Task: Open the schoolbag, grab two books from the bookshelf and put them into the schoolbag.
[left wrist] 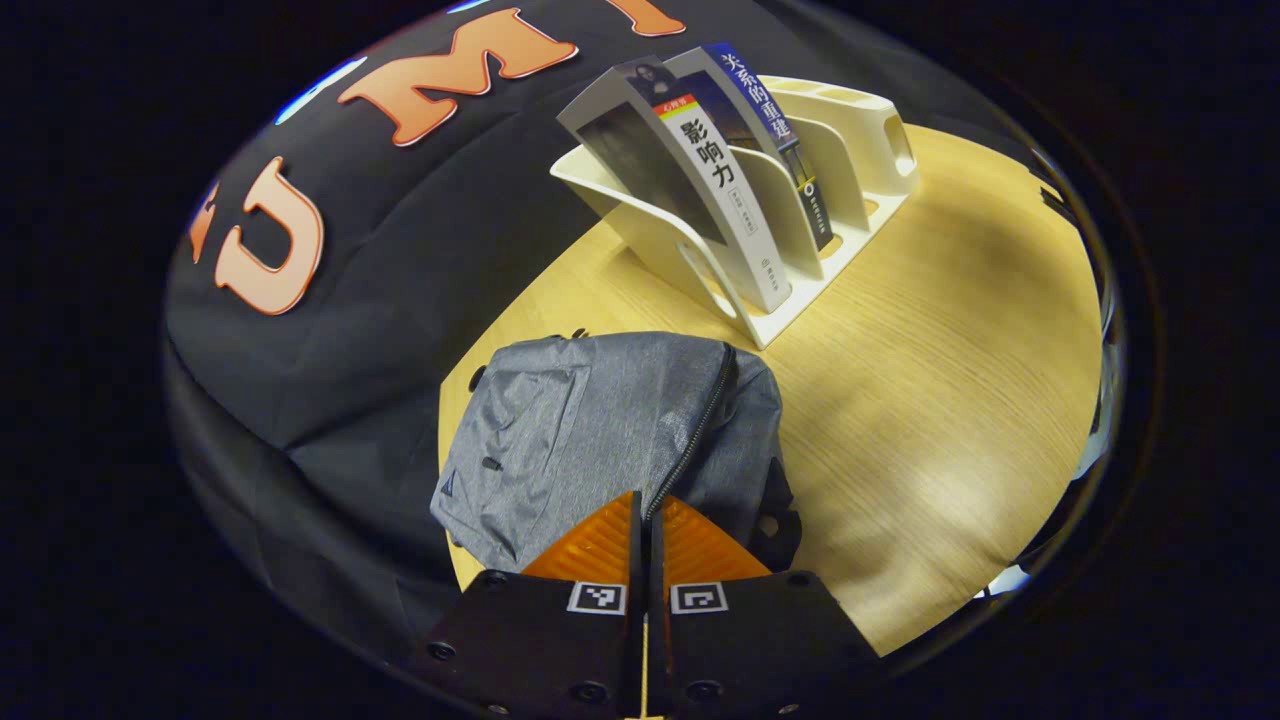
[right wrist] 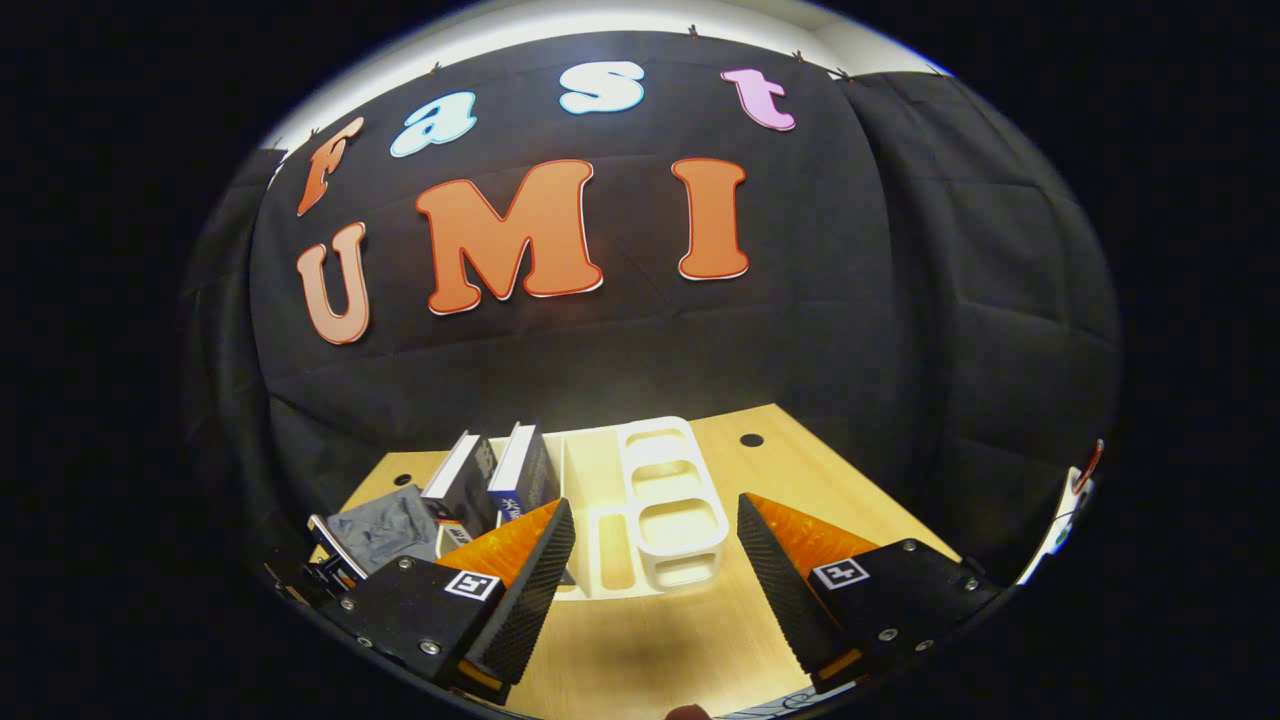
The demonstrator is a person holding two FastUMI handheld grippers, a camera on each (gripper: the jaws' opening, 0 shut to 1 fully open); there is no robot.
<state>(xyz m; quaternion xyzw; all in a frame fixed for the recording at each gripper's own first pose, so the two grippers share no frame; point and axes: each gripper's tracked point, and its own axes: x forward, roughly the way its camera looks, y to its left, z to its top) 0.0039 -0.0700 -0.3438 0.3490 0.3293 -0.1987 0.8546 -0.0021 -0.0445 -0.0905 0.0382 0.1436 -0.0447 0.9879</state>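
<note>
Grey fabric lies right under the left gripper [left wrist: 647,520], whose jaws are pressed together with no gap to see, their tips over the bag's [left wrist: 600,430] zip [left wrist: 700,425]; whether they pinch the zip pull I cannot tell, since the tips cover that spot. The zip runs as a dark line up the bag, and I cannot tell if it is parted at all, so the opening step looks to me at most just begun. The bag lies flat near the table's [left wrist: 950,380] edge by the black cloth wall. Beyond it, just beside its far end, stands the white shelf [left wrist: 850,150], with two books [left wrist: 720,190] leaning side by side in its slots, spines outward; the other slots hold nothing. In the right gripper view the right gripper [right wrist: 650,555] hangs wide open and grips nothing, facing the shelf's [right wrist: 660,500] bare slots, with the books [right wrist: 500,480] and the bag [right wrist: 385,530] off to the left of that view. Judging by this, both books wait to be fetched: the bag must first be unzipped and spread, then each book drawn from its slot and slid in. Hardly any of the task is done.
</note>
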